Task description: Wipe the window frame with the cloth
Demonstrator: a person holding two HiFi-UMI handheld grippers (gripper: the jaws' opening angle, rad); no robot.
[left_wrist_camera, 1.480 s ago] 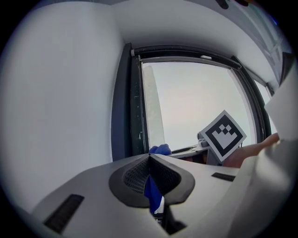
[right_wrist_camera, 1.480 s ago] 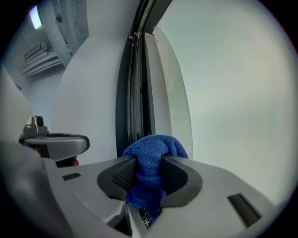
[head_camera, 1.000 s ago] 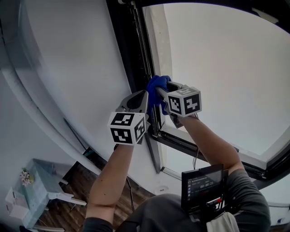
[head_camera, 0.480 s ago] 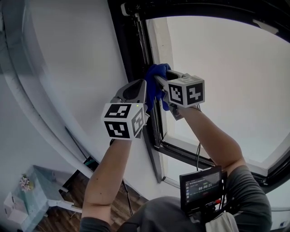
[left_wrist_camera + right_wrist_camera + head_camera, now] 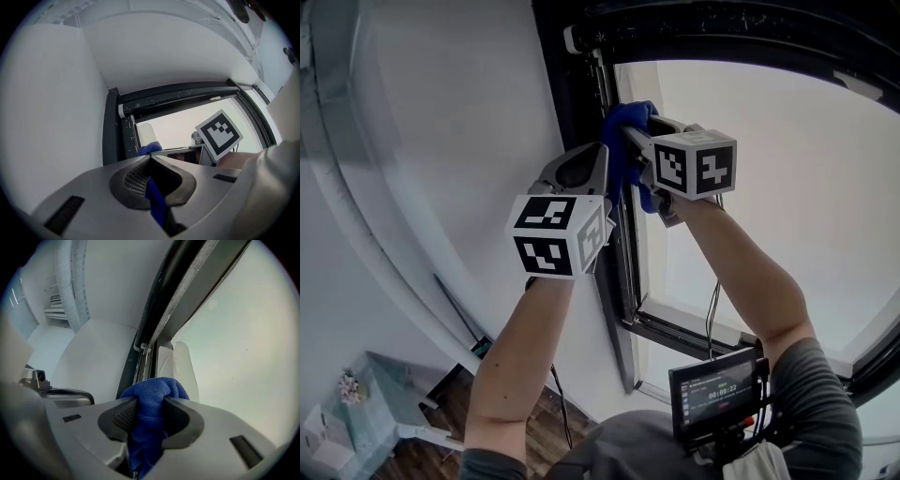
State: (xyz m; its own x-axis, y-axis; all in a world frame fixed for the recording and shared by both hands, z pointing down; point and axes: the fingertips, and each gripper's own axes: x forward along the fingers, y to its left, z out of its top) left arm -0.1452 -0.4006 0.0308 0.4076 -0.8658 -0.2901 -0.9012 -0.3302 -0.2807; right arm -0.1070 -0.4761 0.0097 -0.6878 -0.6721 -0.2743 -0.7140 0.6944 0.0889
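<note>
The right gripper (image 5: 150,401) is clenched on the cloth (image 5: 153,392). The blue bundle fills the gap between its jaws and bulges out past the tips. Directly ahead of the bundle is the window frame (image 5: 157,315), a dark bar. In the head view the bundle seems to lie against the vertical member of this frame, on the side of the glass (image 5: 234,357) and close under the upper corner. How firmly it presses, I cannot tell.

The left gripper (image 5: 150,158) is closed too. A thin blue strip is pinched between its jaws, and I judge this to be a hanging end of the same cloth. This gripper sits just beside the right one, a little lower and on the side of the wall (image 5: 441,141). Its tips are near the frame, but contact is not clear.

The relation that matters is the long axis of the vertical member. It runs from the upper corner down toward the person, and the right gripper's jaws point across it. The top bar crosses just above the bundle, so I think there is little room upward and the long stretch lies below.

The right gripper is nearer to the frame and carries the wiping mass. A stroke would therefore need to follow this axis. The left gripper should travel with it, so that the pinched strip is not pulled tight.
</note>
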